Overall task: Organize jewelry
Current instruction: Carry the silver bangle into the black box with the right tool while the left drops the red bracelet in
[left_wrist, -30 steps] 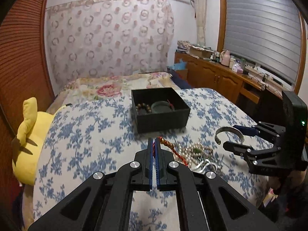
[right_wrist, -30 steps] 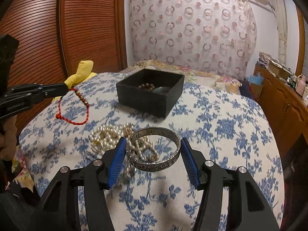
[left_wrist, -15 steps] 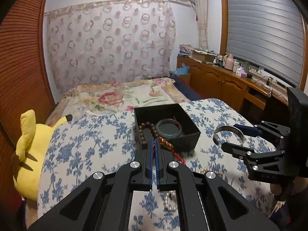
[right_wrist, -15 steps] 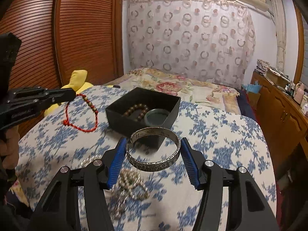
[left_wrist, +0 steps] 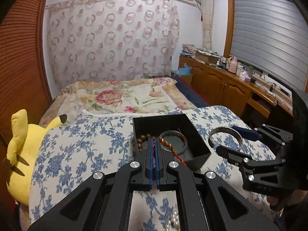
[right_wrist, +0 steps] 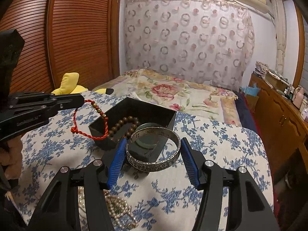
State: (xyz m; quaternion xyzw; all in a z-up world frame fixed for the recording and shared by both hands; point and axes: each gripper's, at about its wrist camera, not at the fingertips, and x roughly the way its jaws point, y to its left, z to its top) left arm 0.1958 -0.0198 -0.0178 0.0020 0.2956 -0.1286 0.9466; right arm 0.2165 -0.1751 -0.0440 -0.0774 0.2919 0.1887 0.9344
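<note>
A black box [right_wrist: 132, 113] holding a brown bead bracelet [right_wrist: 123, 125] and green bangle [left_wrist: 174, 141] sits on a white cloth with blue flowers [right_wrist: 221, 154], near a red cord bracelet [right_wrist: 88, 123], engraved silver cuff [right_wrist: 154, 154], cream pearls [right_wrist: 117, 209] and yellow plush toy [left_wrist: 21, 154].

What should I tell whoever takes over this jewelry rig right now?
Left gripper: shut on the red cord bracelet, held over the black box.
Right gripper: fingers clamp the silver cuff, just short of the box.
Done: wooden bead bracelet and green bangle are in the box.
Left: drop both held pieces in, then fetch the pearl strand off the floral cloth.
</note>
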